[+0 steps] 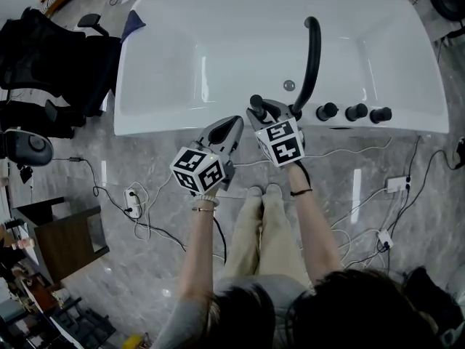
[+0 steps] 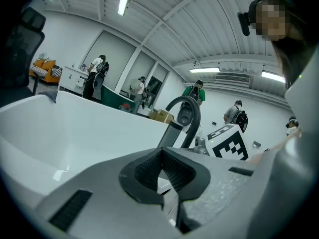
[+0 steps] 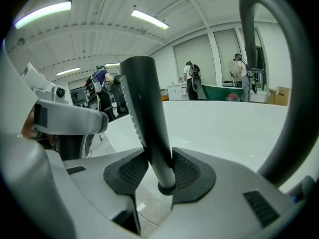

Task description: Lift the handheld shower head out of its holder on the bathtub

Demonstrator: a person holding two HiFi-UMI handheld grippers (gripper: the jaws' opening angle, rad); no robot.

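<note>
The black handheld shower head (image 1: 256, 105) stands upright in its holder on the near rim of the white bathtub (image 1: 145, 126), left of the curved black spout (image 1: 312, 64). My right gripper (image 1: 263, 111) is around its handle. In the right gripper view the ribbed handle (image 3: 144, 118) rises between the jaws of the right gripper (image 3: 159, 171), and both pads touch it. My left gripper (image 1: 231, 126) hovers just left of it over the tub's edge. In the left gripper view the left gripper (image 2: 160, 166) is shut with nothing in it.
Three black knobs (image 1: 356, 112) sit on the rim right of the spout (image 3: 289, 83). Black office chairs (image 1: 43, 57) stand at the left. Cables and a power strip (image 1: 132, 198) lie on the grey floor. Several people stand far behind the tub.
</note>
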